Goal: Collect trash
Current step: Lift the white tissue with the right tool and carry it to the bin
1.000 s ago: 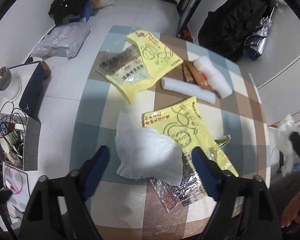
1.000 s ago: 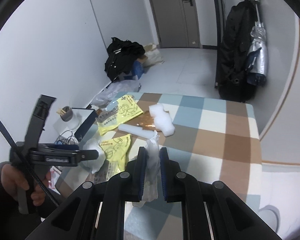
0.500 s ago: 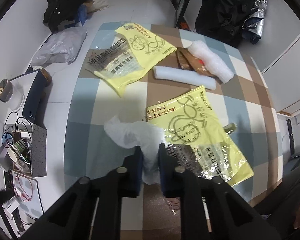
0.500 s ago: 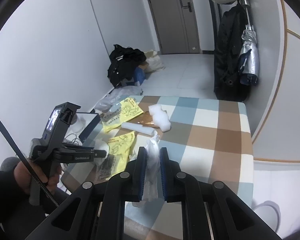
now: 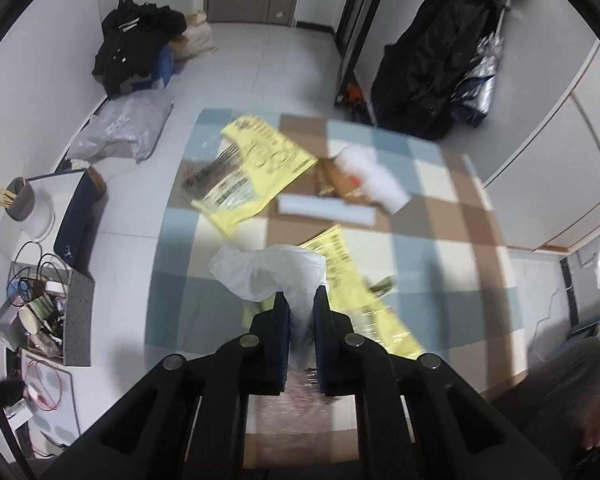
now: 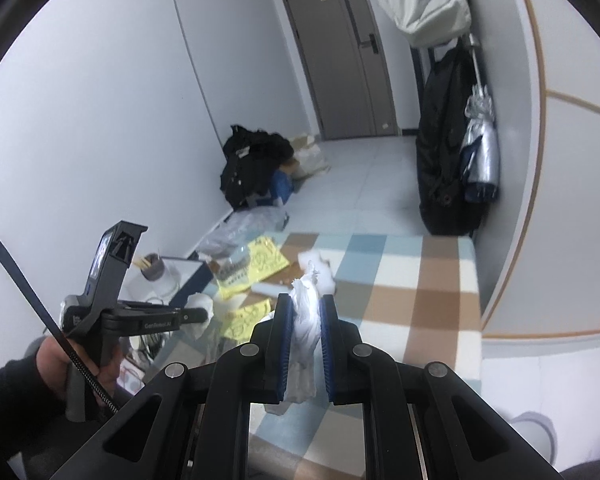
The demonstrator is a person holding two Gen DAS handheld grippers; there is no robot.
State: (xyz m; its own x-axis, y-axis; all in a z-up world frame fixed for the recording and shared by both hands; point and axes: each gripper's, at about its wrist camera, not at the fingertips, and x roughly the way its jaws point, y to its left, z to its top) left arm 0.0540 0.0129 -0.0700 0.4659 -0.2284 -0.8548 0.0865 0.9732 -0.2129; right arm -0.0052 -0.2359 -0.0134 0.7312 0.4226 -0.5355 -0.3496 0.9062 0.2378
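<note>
My left gripper [image 5: 300,300] is shut on a crumpled white tissue [image 5: 268,272] and holds it above the checked table [image 5: 440,216]. My right gripper [image 6: 303,304] is shut on a white plastic wrapper [image 6: 304,320], raised over the table's near side. Still lying on the table are two yellow printed bags [image 5: 260,164] [image 5: 352,280], a white foam strip [image 5: 326,210], a white bubble-wrap roll [image 5: 374,178] and a brown wrapper [image 5: 334,180]. In the right wrist view a hand [image 6: 56,364] carries the left gripper [image 6: 204,314] with the tissue [image 6: 200,304] at its tip.
Left of the table the floor holds a grey plastic bag [image 5: 120,128], a dark pile of clothes [image 5: 136,36], a white stand with a cup [image 5: 22,204] and a box of clutter [image 5: 40,312]. A black coat [image 5: 432,68] hangs at the back right.
The left jaws closed on the white tissue and lifted it off the table. The right gripper rose and drew back, still holding its white wrapper.
</note>
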